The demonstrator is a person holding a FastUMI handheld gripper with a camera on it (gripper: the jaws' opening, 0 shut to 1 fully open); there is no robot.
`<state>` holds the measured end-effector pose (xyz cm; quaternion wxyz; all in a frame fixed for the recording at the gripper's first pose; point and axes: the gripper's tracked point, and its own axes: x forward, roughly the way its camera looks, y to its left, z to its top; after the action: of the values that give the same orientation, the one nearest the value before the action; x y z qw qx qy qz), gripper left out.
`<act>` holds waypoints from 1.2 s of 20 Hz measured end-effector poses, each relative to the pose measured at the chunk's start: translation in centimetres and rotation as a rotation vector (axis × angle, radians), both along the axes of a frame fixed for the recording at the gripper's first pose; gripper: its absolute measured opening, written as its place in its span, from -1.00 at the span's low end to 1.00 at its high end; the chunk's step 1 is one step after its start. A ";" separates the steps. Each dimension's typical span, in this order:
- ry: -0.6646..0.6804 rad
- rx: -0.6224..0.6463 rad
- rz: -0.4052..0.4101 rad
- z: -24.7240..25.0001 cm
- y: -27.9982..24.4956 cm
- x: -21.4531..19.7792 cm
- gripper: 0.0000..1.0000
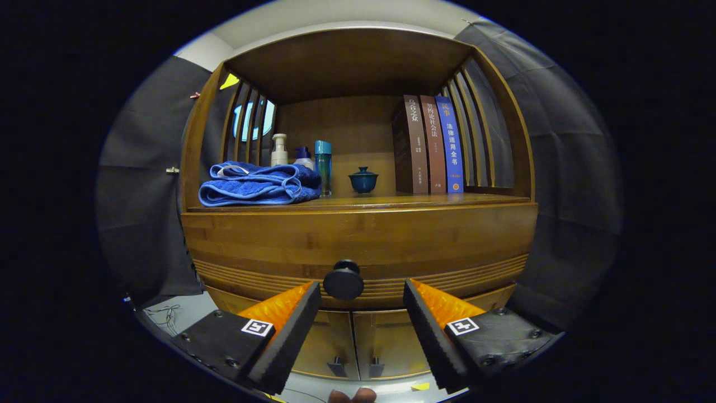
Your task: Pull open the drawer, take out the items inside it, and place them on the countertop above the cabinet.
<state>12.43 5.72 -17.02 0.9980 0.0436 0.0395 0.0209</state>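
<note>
Gripper view: the gripper point(362, 291) with black-padded, orange-backed fingers point(291, 330) is spread wide and empty, aimed at the round black knob point(343, 280) on the closed wooden drawer front point(358, 240) of the bamboo cabinet point(193, 134). The knob sits just ahead of the fingertips, nearer the left one, not touched by either pad. The wide spread looks chosen to let both pads pass around the knob before closing; a small shift left would centre it. The drawer is shut, so the items inside are hidden and the task is at its first step. Above it, the counter point(447, 200) carries a folded blue towel point(257, 184), a white pump bottle point(279, 150), a teal bottle point(323, 165), a small dark-blue lidded cup point(363, 180) and three upright books point(428, 145). Free room for setting things down lies along the front edge, mostly between towel and books, around the cup. Below the drawer, two cabinet doors point(352, 341) are closed; pulling straight back seems unobstructed.
</note>
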 end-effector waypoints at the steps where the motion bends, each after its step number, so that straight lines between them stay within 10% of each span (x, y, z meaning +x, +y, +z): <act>1: 0.012 -0.007 0.015 -0.3 0.6 0.3 0.94; 7: 0.026 -0.054 0.020 0.2 1.5 2.7 0.92; 11: 0.041 -0.023 0.007 -0.1 1.3 3.2 0.05; 15: 0.034 -0.034 0.008 -0.1 1.2 2.9 -0.26; 24: 0.072 -0.080 0.018 -0.2 1.0 -3.3 -0.26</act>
<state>9.13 6.72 -17.18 0.9967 0.0041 0.0766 0.0268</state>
